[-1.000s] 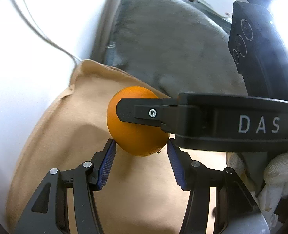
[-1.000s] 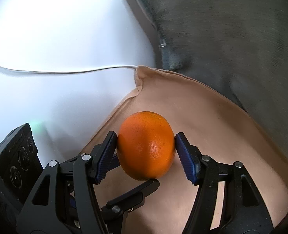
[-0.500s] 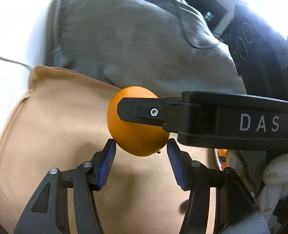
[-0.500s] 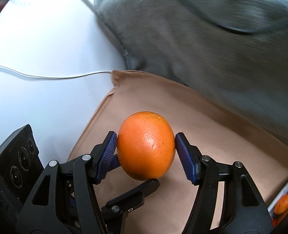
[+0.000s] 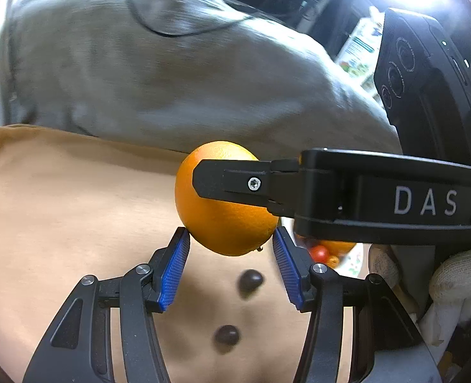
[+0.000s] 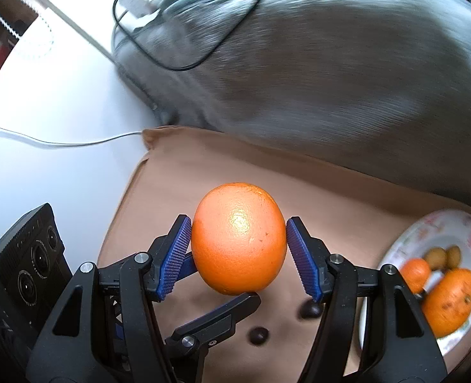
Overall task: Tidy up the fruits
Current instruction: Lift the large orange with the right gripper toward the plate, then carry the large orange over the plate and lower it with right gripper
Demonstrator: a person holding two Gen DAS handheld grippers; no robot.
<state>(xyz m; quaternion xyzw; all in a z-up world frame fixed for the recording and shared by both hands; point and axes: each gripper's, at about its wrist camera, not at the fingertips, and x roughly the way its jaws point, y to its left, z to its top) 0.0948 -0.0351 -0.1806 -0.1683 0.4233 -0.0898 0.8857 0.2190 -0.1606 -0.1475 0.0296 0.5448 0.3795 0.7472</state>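
My right gripper point(image 6: 238, 258) is shut on a large orange point(image 6: 238, 239) and holds it in the air above a tan cushion point(image 6: 331, 198). In the left wrist view the same orange point(image 5: 222, 223) sits just ahead of my left gripper point(image 5: 230, 268), which is open and empty; the right gripper's black finger point(image 5: 235, 182) crosses in front of the fruit. A floral plate point(image 6: 439, 223) at the right holds an orange point(image 6: 449, 300), a smaller one point(image 6: 415, 271) and small brownish fruits point(image 6: 442, 255). Two dark round fruits point(image 6: 310, 311) point(image 6: 258, 335) lie on the cushion below.
A grey pillow point(image 6: 331, 63) with a black cable point(image 6: 184, 63) lies behind the cushion. A white surface point(image 6: 60, 111) with a thin white wire point(image 6: 76, 142) is at the left. In the left wrist view, a gloved hand point(image 5: 452, 274) holds the right gripper.
Both grippers have swung to the right with the orange. The plate of fruit and the two dark fruits have come into view. The grip on the orange is unchanged.
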